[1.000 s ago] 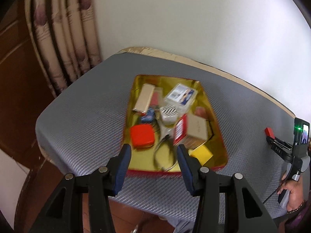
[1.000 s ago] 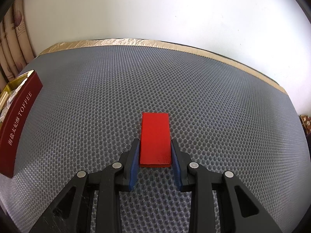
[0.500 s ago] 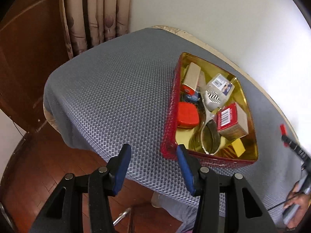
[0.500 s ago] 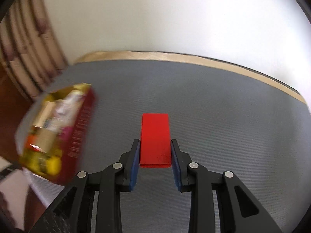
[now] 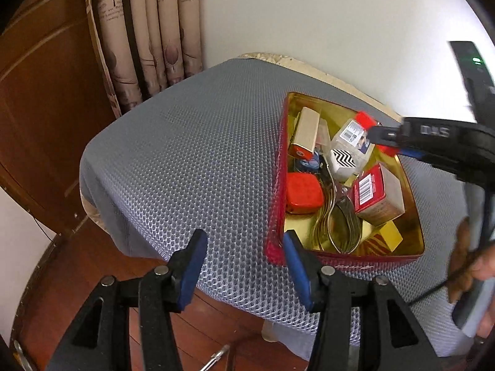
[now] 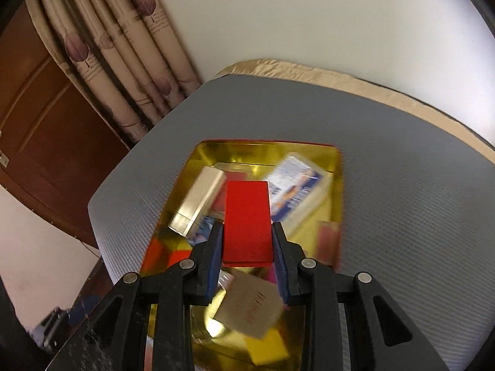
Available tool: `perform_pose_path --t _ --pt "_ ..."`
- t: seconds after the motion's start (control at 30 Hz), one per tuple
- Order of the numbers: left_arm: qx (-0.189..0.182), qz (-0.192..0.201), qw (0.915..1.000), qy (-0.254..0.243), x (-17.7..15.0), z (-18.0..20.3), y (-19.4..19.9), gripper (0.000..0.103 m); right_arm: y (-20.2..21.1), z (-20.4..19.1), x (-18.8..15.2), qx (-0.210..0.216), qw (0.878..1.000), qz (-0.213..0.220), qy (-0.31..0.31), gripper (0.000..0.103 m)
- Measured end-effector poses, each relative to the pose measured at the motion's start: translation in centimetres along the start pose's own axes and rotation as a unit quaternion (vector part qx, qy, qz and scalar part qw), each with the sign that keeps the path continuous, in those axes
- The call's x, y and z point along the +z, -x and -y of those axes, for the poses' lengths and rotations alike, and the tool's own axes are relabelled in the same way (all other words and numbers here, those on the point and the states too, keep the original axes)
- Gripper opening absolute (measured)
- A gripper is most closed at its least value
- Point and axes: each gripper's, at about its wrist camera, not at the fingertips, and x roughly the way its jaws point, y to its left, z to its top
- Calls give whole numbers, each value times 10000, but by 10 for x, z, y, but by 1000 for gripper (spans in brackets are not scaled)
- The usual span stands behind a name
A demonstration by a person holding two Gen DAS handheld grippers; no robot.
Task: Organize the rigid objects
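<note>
My right gripper (image 6: pixel 246 241) is shut on a flat red block (image 6: pixel 246 219) and holds it in the air above the open red tin with a gold inside (image 6: pixel 335 167). In the left wrist view the right gripper (image 5: pixel 376 137) reaches over the tin (image 5: pixel 309 261) from the right with the red block (image 5: pixel 365 119) in it. The tin holds a beige box (image 5: pixel 307 130), a red square case (image 5: pixel 303 193), a red-labelled carton (image 5: pixel 377 193), a clear box (image 5: pixel 349 145), metal spoons (image 5: pixel 340 225) and a yellow block (image 5: pixel 391 236). My left gripper (image 5: pixel 244 261) is open and empty near the tin's front left corner.
The tin stands on a grey mesh mat (image 5: pixel 191 167) over a small table. Patterned curtains (image 5: pixel 148 31) and a brown wooden door (image 5: pixel 46 99) are to the left, a white wall behind. Wooden floor (image 5: pixel 77 262) lies below the table's front edge.
My right gripper has carried the red block left from over the bare mat to above the tin. My left gripper has shifted left, so the tin sits further right in its view.
</note>
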Motion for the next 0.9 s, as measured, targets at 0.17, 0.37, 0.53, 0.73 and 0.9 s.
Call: perform_pose_path --t 0.17,0.37,0.53,0.73,0.9 --pt "-119 -38 9996 234 2 -10 -3 57 -28 -12 10 9 9999 -155 59 28" --pt "-118 -145 9992 344 4 -13 -10 57 -40 -15 13 10 9998 -212 62 29" --pt "-133 -201 9989 396 4 -14 -13 57 -39 -14 12 136 9998 -169 -2 30" --pt "-197 82 9988 448 4 -14 -4 57 3 -25 -7 163 9979 488 380 32" --pt "-221 941 9947 361 0 -10 21 57 66 -36 -63 -304 9745 2045 874 83"
